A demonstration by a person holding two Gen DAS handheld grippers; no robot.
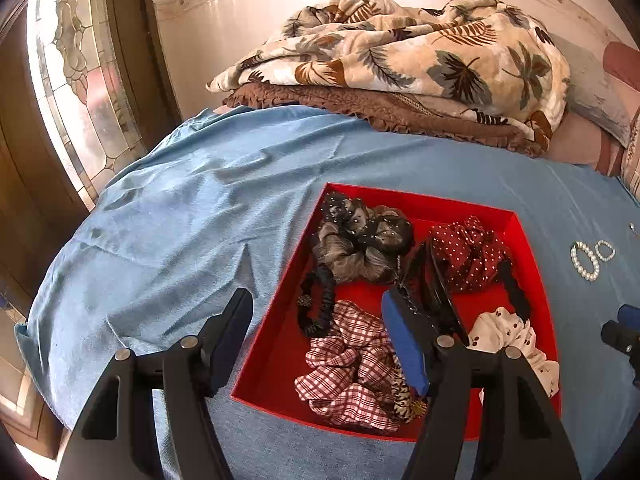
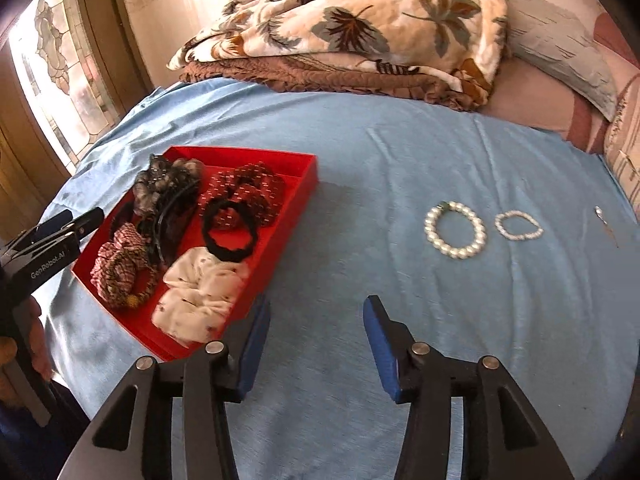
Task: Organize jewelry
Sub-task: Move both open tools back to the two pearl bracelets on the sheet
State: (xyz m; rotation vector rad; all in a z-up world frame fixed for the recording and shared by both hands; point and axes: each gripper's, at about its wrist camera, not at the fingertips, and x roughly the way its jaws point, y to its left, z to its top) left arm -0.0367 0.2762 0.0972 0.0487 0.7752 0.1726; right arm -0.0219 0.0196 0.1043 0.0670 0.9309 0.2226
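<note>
Left wrist view first: the left gripper point(image 1: 316, 336) hangs above the near left corner of the red tray point(image 1: 532, 248), jaws spread wide with nothing between them, one finger over the blue bedsheet point(image 1: 168, 232) and the other over the tray's contents. From where I stand the tray looks like the collecting place: it already holds a checked scrunchie point(image 1: 344, 364), a grey scrunchie point(image 1: 356, 248), a red dotted scrunchie point(image 1: 468, 252), a white scrunchie point(image 1: 516, 340) and a dark hair clip point(image 1: 436, 288), bunched loosely rather than sorted. Off to the right on the sheet lies a large pearl bracelet point(image 1: 585, 261), just beside a smaller bead bracelet point(image 1: 605, 249), both outside the tray, so I judge they are what is left to gather. A leaf-print blanket point(image 1: 400, 48) is heaped at the head of the bed, well apart from the work. Right wrist view next: the right gripper point(image 2: 316, 340) is also wide open and empty, low over bare sheet between the tray and the two bracelets, which sit ahead and to its right; that side is nearer them, so it seems the natural one to fetch the pearls. A small silvery item lies further right, too small to identify. The left gripper shows at the left edge, and white lettering on its body reads "GenRobot.AI".
</note>
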